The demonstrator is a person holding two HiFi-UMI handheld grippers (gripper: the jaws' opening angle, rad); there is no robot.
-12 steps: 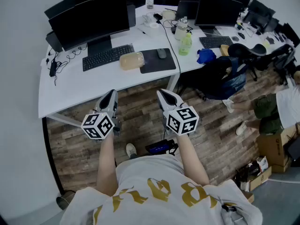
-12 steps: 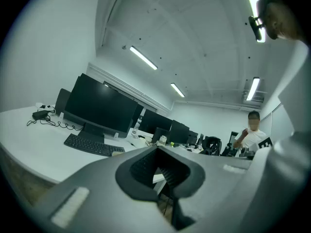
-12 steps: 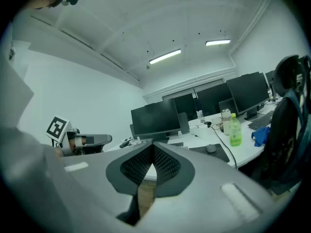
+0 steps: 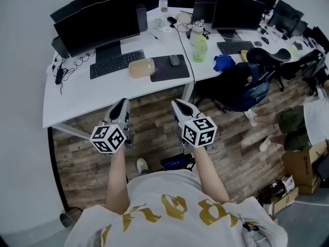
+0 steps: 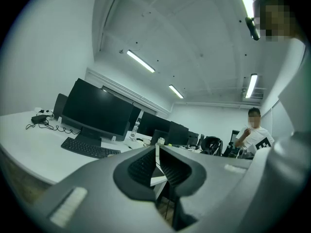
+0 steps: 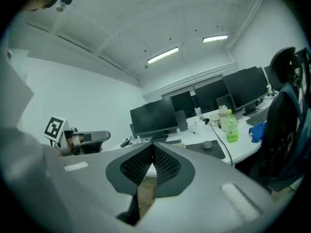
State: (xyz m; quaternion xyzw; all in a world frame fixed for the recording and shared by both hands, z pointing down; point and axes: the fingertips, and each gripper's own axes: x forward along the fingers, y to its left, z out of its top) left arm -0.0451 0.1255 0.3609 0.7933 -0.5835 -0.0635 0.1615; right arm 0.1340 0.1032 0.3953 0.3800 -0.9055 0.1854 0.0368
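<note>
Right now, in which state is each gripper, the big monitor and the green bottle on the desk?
left gripper: shut, nothing between its jaws, held in the air.
right gripper: shut, nothing between its jaws, held in the air.
big monitor: upright, screen dark.
green bottle: upright, cap on.

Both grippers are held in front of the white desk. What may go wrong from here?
1. The left gripper and right gripper are shut, so a reach may shove the pale container instead of gripping it.
2. The cable beside the green bottle might snag and tip it.
</note>
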